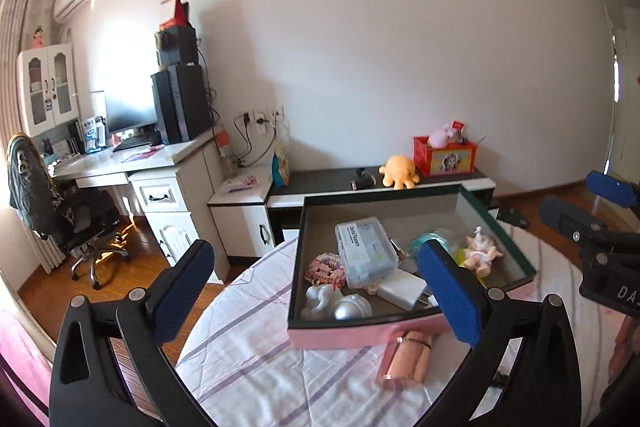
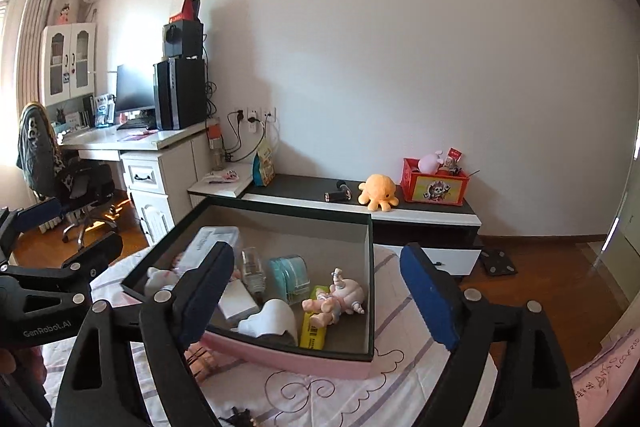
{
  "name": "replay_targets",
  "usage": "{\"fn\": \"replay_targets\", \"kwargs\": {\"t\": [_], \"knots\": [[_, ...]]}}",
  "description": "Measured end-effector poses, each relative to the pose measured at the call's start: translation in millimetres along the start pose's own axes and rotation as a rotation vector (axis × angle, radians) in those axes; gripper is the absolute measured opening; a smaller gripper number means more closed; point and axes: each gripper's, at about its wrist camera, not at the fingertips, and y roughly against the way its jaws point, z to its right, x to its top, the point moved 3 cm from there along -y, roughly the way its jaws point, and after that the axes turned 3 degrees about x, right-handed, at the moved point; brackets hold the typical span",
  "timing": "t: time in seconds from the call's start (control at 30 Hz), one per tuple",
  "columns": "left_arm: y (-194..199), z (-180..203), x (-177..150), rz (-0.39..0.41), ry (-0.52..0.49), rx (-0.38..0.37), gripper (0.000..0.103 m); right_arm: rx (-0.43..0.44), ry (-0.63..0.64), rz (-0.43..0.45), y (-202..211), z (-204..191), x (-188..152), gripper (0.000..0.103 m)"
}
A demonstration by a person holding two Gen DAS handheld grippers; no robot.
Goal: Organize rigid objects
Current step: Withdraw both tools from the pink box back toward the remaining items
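Observation:
A pink box with a dark rim [image 1: 360, 333] [image 2: 280, 357] sits on the striped bedsheet. It holds a clear plastic case [image 1: 366, 251], a silver figure [image 1: 340, 305], a white charger [image 1: 402, 289], a baby doll [image 1: 480, 253] [image 2: 340, 297], a teal tape holder [image 2: 290, 277] and a yellow pack [image 2: 314, 333]. A rose-gold cylinder [image 1: 406, 357] lies on the sheet in front of the box. My left gripper [image 1: 316, 293] is open and empty above the box's near left corner. My right gripper [image 2: 316, 301] is open and empty above the box.
Behind the bed stands a low black-and-white cabinet [image 1: 320, 183] with an orange octopus plush [image 1: 400, 171] and a red crate [image 1: 444, 155]. A white desk [image 1: 120, 163] with a monitor, computer tower and an office chair [image 1: 60, 211] is at the left. Wood floor surrounds the bed.

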Motion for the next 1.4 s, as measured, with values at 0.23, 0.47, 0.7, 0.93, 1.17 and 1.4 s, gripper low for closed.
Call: {"fn": "replay_targets", "kwargs": {"t": [0.23,0.47,0.7,0.93,1.17,1.4], "knots": [[94,-32,0,0.114,0.079,0.034,0.103,0.011,0.017,0.11,85,-32,1,0.103],[167,-49,-7,0.193,0.113,0.053,0.103,-0.041,0.014,0.216,158,-52,-11,0.103],[213,-48,-16,0.224,0.089,0.041,0.103,-0.068,0.009,0.259,204,-60,-17,0.103],[243,-49,-19,0.258,0.085,0.043,0.103,-0.067,0.012,0.286,232,-67,-19,0.103],[253,-46,-19,0.274,0.09,0.049,0.103,-0.071,0.003,0.296,243,-65,-23,0.103],[249,-42,-20,0.252,0.081,0.041,0.103,-0.079,-0.012,0.282,239,-58,-28,0.103]]}}
